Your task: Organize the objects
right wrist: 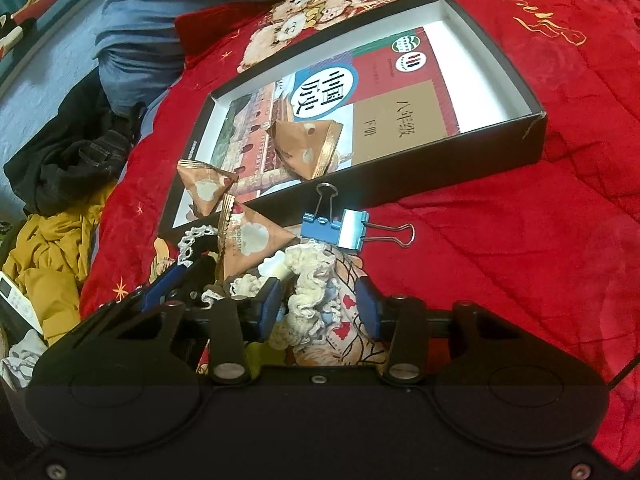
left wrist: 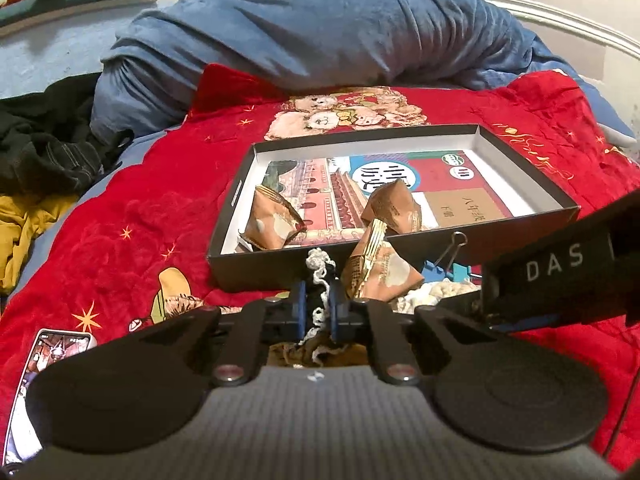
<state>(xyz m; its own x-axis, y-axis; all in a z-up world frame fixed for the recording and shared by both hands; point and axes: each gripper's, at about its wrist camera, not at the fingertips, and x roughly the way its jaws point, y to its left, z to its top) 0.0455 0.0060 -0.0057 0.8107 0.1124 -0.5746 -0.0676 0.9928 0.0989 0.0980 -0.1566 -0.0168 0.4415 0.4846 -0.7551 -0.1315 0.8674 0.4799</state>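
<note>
A textbook and two tan snack packets (right wrist: 308, 144) lay inside the shallow black cardboard box (right wrist: 536, 136), while a third packet (right wrist: 256, 240), blue binder clip (right wrist: 340, 228) and lace-trimmed cloth (right wrist: 308, 280) waited outside, the left gripper (left wrist: 318, 304) pinching the cloth's lace, the right gripper (right wrist: 320, 300) half-spread around it.

The left gripper (left wrist: 319, 304) is closed on a strip of white lace trim (left wrist: 318, 270), which runs up between its blue pads. Directly ahead, a shallow black box (left wrist: 400, 258) rests on a red blanket (left wrist: 132, 216). Inside lie a book (left wrist: 400, 176) and two brown snack packets (left wrist: 270, 222). A third packet (left wrist: 378, 268) leans against the box's near wall. A binder clip (left wrist: 454, 252) stands beside it. The right gripper (left wrist: 560, 268) enters from the right.
</note>
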